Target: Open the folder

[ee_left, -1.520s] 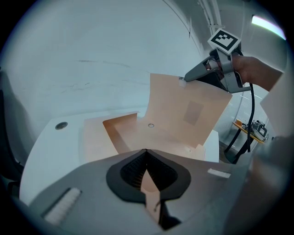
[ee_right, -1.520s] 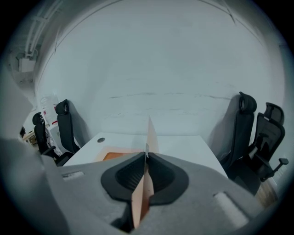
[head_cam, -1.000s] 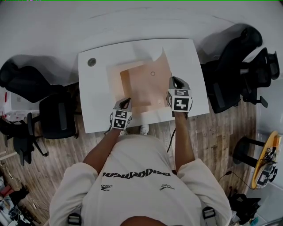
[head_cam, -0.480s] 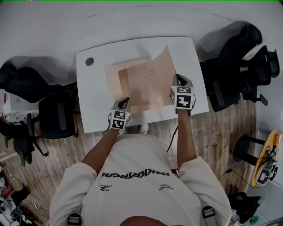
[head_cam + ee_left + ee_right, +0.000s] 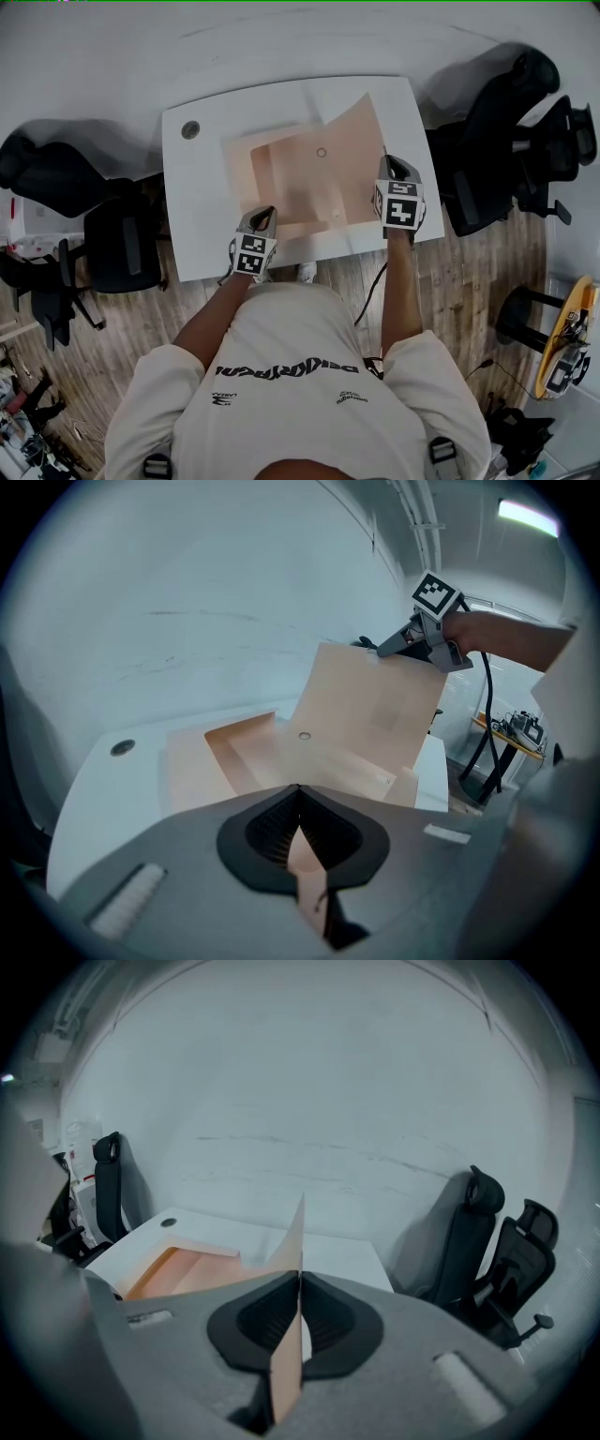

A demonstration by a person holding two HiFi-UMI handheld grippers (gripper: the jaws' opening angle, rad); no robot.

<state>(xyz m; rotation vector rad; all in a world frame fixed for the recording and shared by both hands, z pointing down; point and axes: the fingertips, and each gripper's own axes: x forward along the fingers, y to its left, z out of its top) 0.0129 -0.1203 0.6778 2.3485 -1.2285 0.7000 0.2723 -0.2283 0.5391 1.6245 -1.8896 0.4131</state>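
A smooth white desk [image 5: 197,216] with rounded corners carries a thin peach card folder [image 5: 291,183] at its middle, the cover flap standing up on the right. The left tongs [image 5: 266,214] are clamped on the folder's near edge. The right tongs [image 5: 389,164] pinch the cover's edge and hide that corner. Since a second ago they have carried the cover further right, opening it wider.

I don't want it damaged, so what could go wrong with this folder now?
The right gripper pinches the cover only at its edge; a tug could crease it or slip free. The left gripper clamps a thin strip of folder by the front edge of the table; it might slide off.
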